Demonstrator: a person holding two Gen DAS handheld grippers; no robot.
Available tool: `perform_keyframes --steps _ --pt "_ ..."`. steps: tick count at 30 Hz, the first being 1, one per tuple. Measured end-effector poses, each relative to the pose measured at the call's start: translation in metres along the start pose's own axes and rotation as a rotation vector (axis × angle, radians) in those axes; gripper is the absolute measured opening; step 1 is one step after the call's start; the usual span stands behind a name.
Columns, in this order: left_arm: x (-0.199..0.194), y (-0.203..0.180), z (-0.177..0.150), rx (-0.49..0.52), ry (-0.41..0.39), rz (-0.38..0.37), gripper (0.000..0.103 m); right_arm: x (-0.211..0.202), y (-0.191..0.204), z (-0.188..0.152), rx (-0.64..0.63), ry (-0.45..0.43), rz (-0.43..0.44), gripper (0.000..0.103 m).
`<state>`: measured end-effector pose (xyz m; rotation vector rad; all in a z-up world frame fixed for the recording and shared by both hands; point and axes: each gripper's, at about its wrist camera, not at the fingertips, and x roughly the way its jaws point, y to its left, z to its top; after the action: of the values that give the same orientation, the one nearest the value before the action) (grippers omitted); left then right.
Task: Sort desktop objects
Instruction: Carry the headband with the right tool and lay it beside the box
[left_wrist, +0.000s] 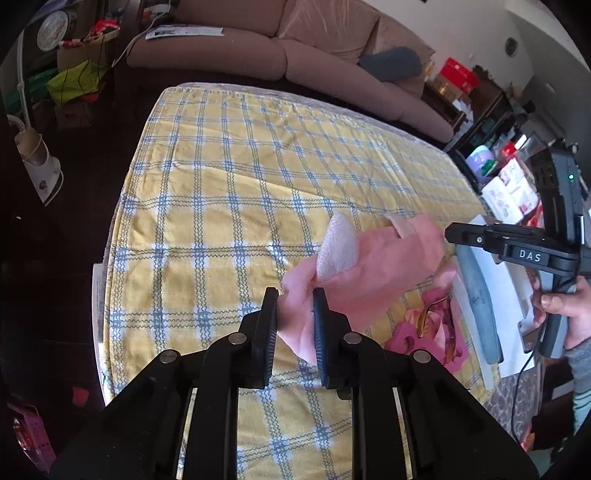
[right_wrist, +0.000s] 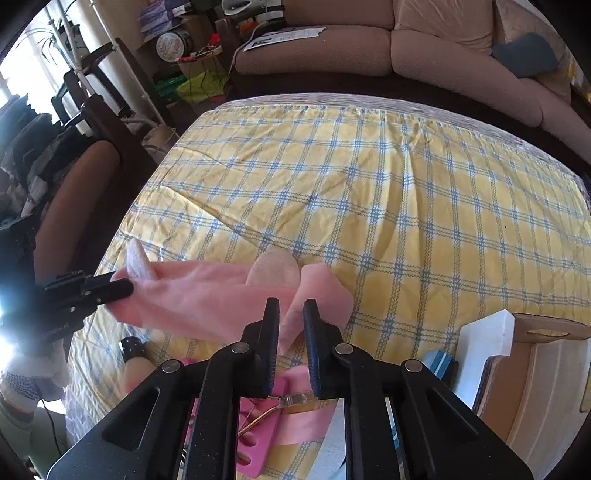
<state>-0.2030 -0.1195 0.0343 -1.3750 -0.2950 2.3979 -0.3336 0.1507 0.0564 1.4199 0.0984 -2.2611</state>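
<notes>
Stretching pink cloth above table: left gripper and right gripper each clamping one end

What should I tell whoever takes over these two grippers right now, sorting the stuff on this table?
Left gripper: shut on one end of the pink cloth.
Right gripper: shut on the other end of the same cloth, which hangs stretched between the two above the checked tablecloth.
Two pale oval pads sit on the cloth.
Still on the table near you: pink foam piece with glasses on top, a grey curved case on white paper, a cardboard box.
Done: cloth picked up. Left: set it down in its place, then sort the rest.
</notes>
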Motion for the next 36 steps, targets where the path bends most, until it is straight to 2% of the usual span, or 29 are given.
perform_keyframes --steps 2,3,4,6,12,14,15,20,26,31,36 --pt "0.001 0.003 0.0 -0.01 0.007 -0.007 0.016 -0.004 -0.001 0.002 0.005 -0.005 -0.036 0.015" --pt "0.003 0.004 0.001 -0.016 0.013 -0.01 0.016 -0.007 -0.002 0.003 0.008 -0.013 -0.054 0.028" --pt "0.006 0.006 0.0 -0.019 0.023 -0.01 0.016 -0.008 -0.004 0.005 0.01 -0.018 -0.064 0.051" --pt "0.01 0.007 -0.001 -0.019 0.036 -0.003 0.016 -0.006 -0.006 0.008 0.012 -0.027 -0.07 0.073" --pt "0.014 0.008 -0.003 -0.019 0.047 -0.006 0.016 0.035 -0.005 0.013 -0.007 0.088 -0.101 0.07" --pt "0.015 0.007 -0.003 -0.016 0.052 -0.008 0.016 0.044 -0.005 0.012 0.0 0.1 -0.093 0.039" --pt "0.015 0.006 -0.004 -0.014 0.053 -0.007 0.016 0.048 -0.007 0.011 0.01 0.104 -0.084 0.016" --pt "0.001 0.002 -0.001 -0.027 0.018 -0.037 0.016 0.031 -0.007 0.01 0.025 0.042 -0.067 0.016" --pt "-0.047 -0.039 0.0 0.008 -0.078 -0.11 0.016 -0.031 0.001 0.009 -0.002 -0.057 -0.061 0.015" --pt "-0.075 -0.11 -0.01 0.038 -0.1 -0.25 0.016 -0.11 -0.007 0.005 -0.008 -0.153 -0.072 0.015" --pt "-0.07 -0.212 -0.029 0.122 -0.055 -0.357 0.016 -0.181 -0.035 -0.007 -0.002 -0.194 -0.135 0.015"
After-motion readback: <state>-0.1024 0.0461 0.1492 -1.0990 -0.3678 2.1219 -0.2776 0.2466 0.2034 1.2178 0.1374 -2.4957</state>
